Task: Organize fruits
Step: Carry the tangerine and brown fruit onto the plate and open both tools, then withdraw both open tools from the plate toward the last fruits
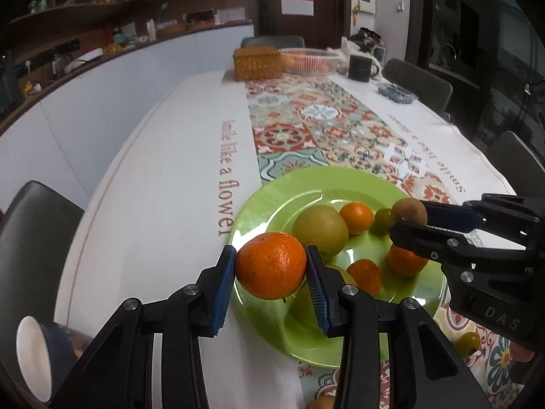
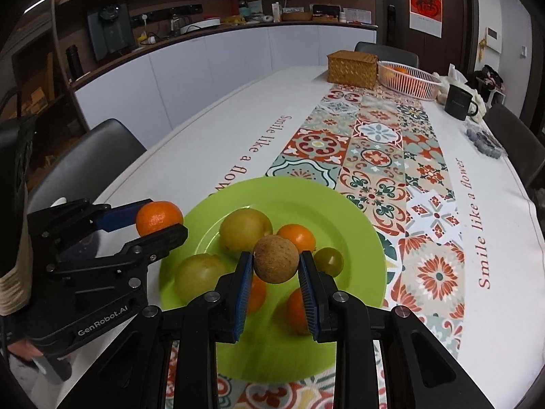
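The dining table [image 2: 204, 129] runs long and white ahead of both sets of fingers, its curved edge sweeping off to their left, with a broad bare stretch of cloth between the fingertips and the far clutter. A patterned tile-print runner [image 2: 378, 156] lies flat down the middle, just beyond the fingertips.

The lime-green plate [image 2: 344, 204], round, glossy and shallow-rimmed, sits directly under and ahead of both grippers, its near rim below the fingers. On it rest two smooth yellow-green pears [image 2: 245, 231], several small oranges [image 2: 296, 235] and a small green fruit [image 2: 328, 260], close together; a free strip of plate remains along the far rim.

At the far end of the table stand a woven yellow basket [image 2: 352, 68], a white wire bowl [image 2: 408, 80] holding orange fruit, and a dark mug [image 2: 458, 102], all well apart from the fingers.

The left gripper [image 1: 270, 266] is clamped on a pebbly-skinned mandarin [image 1: 270, 266], pinched between its blue ribbed pads [image 1: 223, 279] above the plate's near-left rim.

The right gripper [image 2: 276, 264] grips a round brown fuzzy kiwi [image 2: 276, 259] between its pads, above the plate's middle, over the other fruit.
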